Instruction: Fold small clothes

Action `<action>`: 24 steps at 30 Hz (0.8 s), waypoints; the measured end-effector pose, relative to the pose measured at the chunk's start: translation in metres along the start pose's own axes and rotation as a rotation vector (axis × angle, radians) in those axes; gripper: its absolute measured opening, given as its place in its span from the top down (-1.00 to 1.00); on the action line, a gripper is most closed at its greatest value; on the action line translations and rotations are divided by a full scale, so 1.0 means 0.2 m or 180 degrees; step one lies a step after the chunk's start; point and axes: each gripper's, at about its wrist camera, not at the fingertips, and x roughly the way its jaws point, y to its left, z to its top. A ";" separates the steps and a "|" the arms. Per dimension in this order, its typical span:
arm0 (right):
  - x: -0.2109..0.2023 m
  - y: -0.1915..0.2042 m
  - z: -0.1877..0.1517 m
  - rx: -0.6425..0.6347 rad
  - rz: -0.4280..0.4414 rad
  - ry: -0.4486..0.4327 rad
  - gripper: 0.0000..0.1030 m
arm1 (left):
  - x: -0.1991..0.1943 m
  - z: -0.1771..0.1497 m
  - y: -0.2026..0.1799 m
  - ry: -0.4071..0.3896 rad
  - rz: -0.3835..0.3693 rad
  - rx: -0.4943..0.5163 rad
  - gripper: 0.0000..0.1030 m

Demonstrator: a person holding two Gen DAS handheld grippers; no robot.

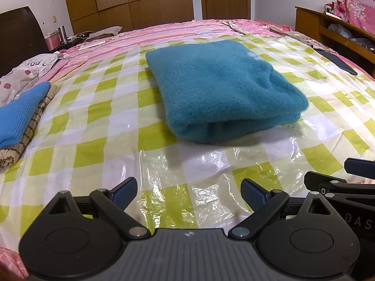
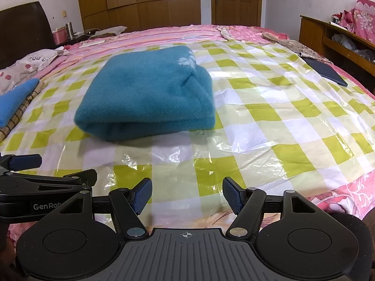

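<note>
Hovering spread and empty, left tongs (image 1: 188, 193) and right tongs (image 2: 187, 195) face the fuzzy teal folded garment (image 1: 220, 86) on the checked plastic-covered bed (image 1: 98, 126); folding looks finished, so next probably means stacking it aside.

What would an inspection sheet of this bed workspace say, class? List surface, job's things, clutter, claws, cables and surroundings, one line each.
Surface: checked plastic sheet over a pink bed, crinkled near the claws.
Job's things: teal garment, folded, lying mid-sheet; white mark on its far side.
Clutter: blue knit on a striped cloth at the left edge; dark tablet at the right edge; pillow far left.
Claws: left claw open, empty, short of the garment; right claw open, empty.
Cables: what may be cords on the nightstand, too small to tell.
Surroundings: wardrobe, door, shelf unit at right.
</note>
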 end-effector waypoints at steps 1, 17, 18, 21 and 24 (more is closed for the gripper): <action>0.00 0.00 0.00 -0.0004 -0.0002 -0.0005 -0.31 | 0.00 0.00 0.00 -0.0003 0.0003 -0.0003 -0.94; 0.00 0.00 0.00 -0.0005 0.0007 -0.0012 -0.31 | -0.01 -0.01 0.00 -0.0023 0.0028 -0.0009 -0.93; 0.00 0.00 0.00 -0.0005 0.0006 -0.0011 -0.31 | -0.01 -0.01 0.00 -0.0022 0.0025 -0.0011 -0.93; 0.00 0.00 0.00 -0.0005 0.0009 -0.0010 -0.31 | -0.01 -0.01 0.00 -0.0022 0.0026 -0.0012 -0.93; -0.01 0.01 0.00 -0.0016 0.0018 -0.0012 -0.31 | -0.02 -0.01 0.00 -0.0027 0.0036 -0.0019 -0.93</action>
